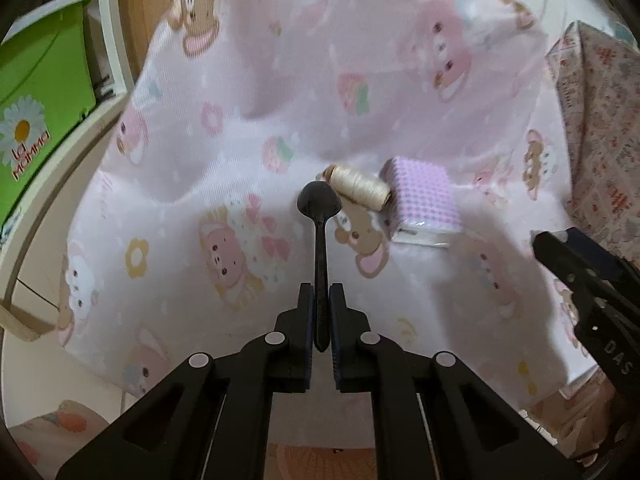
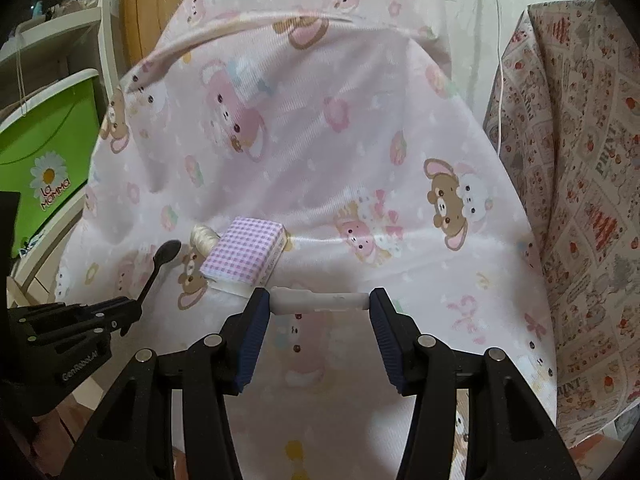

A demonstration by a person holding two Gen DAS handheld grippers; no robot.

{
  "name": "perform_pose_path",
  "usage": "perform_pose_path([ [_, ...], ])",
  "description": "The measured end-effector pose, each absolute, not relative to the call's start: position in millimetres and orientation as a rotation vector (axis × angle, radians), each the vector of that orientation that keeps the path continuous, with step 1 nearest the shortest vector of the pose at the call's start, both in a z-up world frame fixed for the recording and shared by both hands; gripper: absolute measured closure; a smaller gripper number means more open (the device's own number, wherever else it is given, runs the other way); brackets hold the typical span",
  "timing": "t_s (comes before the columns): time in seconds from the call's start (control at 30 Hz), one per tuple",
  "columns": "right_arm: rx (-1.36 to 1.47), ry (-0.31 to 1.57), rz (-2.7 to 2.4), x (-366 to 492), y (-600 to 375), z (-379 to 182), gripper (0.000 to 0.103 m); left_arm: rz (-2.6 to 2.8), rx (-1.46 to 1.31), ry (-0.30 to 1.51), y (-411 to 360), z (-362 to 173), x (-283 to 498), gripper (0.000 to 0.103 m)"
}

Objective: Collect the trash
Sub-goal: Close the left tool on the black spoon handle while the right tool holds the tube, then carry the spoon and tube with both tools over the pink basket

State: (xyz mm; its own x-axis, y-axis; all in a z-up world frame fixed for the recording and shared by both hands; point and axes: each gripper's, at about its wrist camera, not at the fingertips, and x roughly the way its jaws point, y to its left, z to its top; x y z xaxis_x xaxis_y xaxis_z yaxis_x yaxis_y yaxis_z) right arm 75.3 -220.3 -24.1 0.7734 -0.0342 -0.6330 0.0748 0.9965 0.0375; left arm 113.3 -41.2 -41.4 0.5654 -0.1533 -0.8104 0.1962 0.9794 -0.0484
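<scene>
The left gripper (image 1: 320, 292) grips a black plastic spoon (image 1: 319, 200), the right gripper (image 2: 318, 300) a white tube (image 2: 318, 301). On the pink cartoon bedsheet (image 2: 320, 140) remain a cream thread spool (image 1: 360, 186) and a lilac checked tissue pack (image 2: 244, 254).

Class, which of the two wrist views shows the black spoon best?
The left wrist view: the black spoon runs up the middle, whole from bowl to handle, clamped by the left gripper. The right wrist view shows the spoon small at the left edge, seen side-on, its handle end hidden in that gripper.
</scene>
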Motion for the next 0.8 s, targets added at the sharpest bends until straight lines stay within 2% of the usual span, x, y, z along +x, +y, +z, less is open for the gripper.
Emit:
perform_pose_path([
  [0.53, 0.044, 0.619, 0.020, 37.2, -206.3, 6.4, 0.049, -0.247, 0.071, 0.906, -36.1, -5.8, 80.2, 0.096],
  [0.8, 0.024, 0.587, 0.087, -1.0, -199.3, 29.8, 0.049, -0.288, 0.090, 0.871, -33.1, 30.8, 47.5, 0.096],
])
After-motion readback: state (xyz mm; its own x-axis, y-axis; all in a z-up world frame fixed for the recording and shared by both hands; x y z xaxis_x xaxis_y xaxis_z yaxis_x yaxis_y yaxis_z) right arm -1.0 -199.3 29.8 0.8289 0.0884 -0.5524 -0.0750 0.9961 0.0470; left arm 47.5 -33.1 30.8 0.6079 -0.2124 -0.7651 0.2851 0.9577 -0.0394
